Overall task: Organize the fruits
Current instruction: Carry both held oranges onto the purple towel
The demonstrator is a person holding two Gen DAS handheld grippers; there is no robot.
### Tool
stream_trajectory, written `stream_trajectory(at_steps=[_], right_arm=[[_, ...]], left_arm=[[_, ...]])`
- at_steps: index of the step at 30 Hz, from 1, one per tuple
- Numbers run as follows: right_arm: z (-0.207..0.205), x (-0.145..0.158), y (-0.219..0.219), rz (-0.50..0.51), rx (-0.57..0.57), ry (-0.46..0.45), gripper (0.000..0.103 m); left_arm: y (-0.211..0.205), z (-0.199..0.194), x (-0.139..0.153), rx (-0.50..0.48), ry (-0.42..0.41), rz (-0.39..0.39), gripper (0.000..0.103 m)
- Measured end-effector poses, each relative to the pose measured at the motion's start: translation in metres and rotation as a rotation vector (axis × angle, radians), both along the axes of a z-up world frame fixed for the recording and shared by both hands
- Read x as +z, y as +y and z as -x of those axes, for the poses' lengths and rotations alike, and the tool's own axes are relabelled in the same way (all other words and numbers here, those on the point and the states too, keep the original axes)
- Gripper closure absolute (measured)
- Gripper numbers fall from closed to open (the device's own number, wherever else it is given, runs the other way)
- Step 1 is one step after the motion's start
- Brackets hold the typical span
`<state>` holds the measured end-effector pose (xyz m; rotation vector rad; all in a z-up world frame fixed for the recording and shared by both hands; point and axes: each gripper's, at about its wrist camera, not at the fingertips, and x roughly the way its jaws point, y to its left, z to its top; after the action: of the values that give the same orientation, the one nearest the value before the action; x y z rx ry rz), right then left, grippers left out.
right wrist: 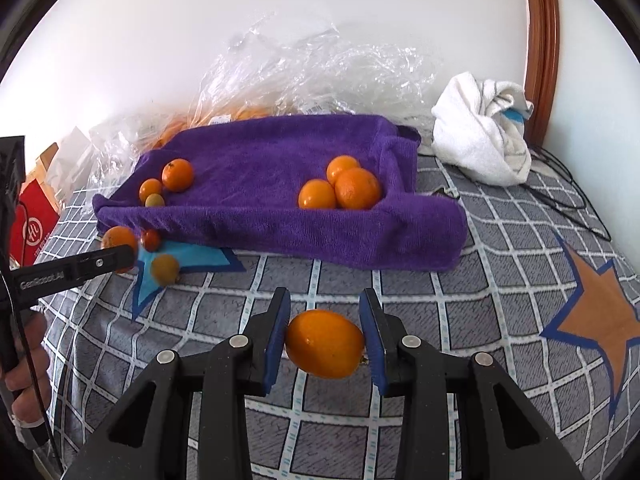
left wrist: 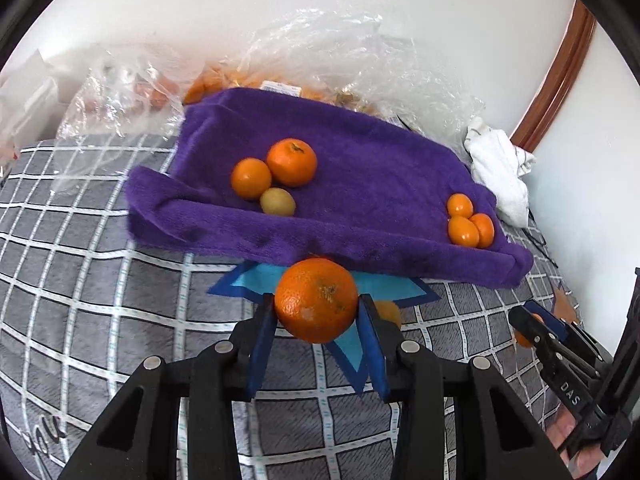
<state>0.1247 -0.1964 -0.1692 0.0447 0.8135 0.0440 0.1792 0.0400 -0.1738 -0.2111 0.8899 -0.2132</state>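
A purple towel [left wrist: 360, 160] [right wrist: 260, 160] lies folded like a tray on the checked bedspread. Its left side carries two mandarins [left wrist: 291, 162] and a greenish fruit [left wrist: 277, 201]. Three small oranges [left wrist: 466, 222] [right wrist: 348, 186] sit at its right end. My left gripper [left wrist: 316, 304] is shut on a large mandarin [left wrist: 316, 300] [right wrist: 116, 240] just in front of the towel's near edge. My right gripper [right wrist: 325, 300] is shut on an oval orange fruit [right wrist: 325, 343] held over the bedspread, nearer the camera. Two small loose fruits [right wrist: 165, 269] lie on a blue star patch by the left gripper.
Crumpled clear plastic bags [right wrist: 304, 68] with more orange fruit lie behind the towel against the white wall. A bunched white cloth [right wrist: 480, 128] and a black cable [right wrist: 572, 200] are at the right by a wooden frame. A red box [right wrist: 32, 224] stands at the left.
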Motion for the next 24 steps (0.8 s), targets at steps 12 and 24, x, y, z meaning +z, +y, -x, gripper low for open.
stream_trajectory(at_steps=[12, 24], right_arm=[[-0.051, 0.026, 0.011, -0.003, 0.02, -0.061, 0.067], [-0.122, -0.001, 0.043, -0.005, 0.093, 0.002, 0.067]], left_arm=[[0.035, -0.018, 0.034, 0.075, -0.063, -0.008, 0.065], [0.054, -0.049, 0.032, 0.105, -0.063, -0.052, 0.065]])
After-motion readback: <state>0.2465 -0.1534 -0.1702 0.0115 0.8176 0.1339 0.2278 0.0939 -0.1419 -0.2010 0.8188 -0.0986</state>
